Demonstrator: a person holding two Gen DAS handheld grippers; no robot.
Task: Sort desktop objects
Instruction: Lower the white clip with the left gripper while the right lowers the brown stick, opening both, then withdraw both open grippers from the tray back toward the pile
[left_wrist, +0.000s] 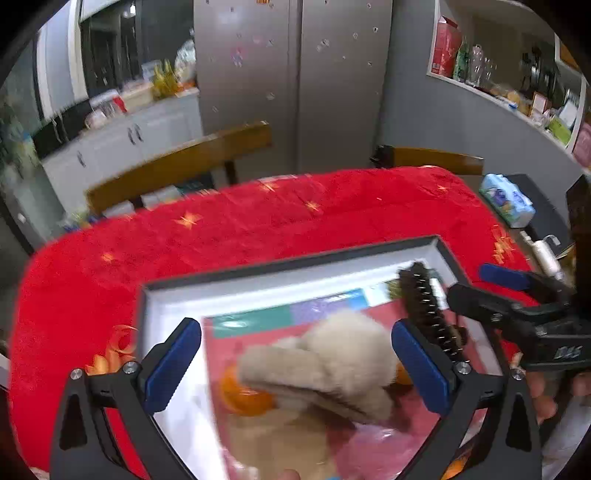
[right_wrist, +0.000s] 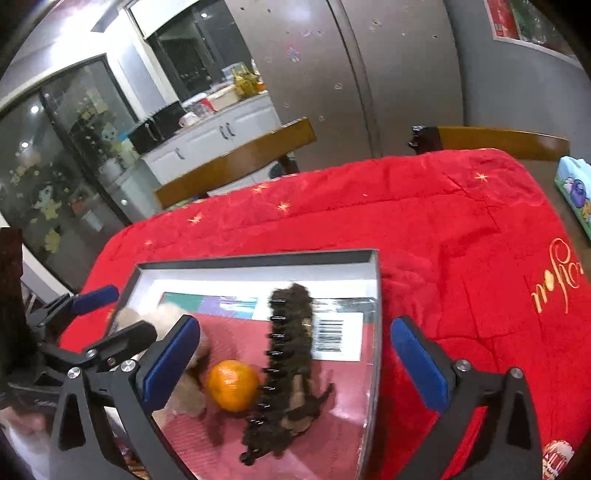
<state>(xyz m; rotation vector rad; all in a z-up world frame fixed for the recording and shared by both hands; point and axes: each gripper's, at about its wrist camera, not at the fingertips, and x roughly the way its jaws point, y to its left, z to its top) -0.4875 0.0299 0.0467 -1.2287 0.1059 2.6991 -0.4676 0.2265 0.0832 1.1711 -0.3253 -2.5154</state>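
Hiding part of orange (left_wrist: 242, 400): beige plush (left_wrist: 325, 363), blurred; both jaws spread, holding nothing.

Both wrist views look down, sharing the box (left_wrist: 295, 258).

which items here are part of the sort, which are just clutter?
Part of the job: box, beige fluffy hair claw, dark brown hair claw, orange, left gripper and right gripper, both open over the box.

Lying about: red blanket, tissue pack, wooden chairs, fridge.
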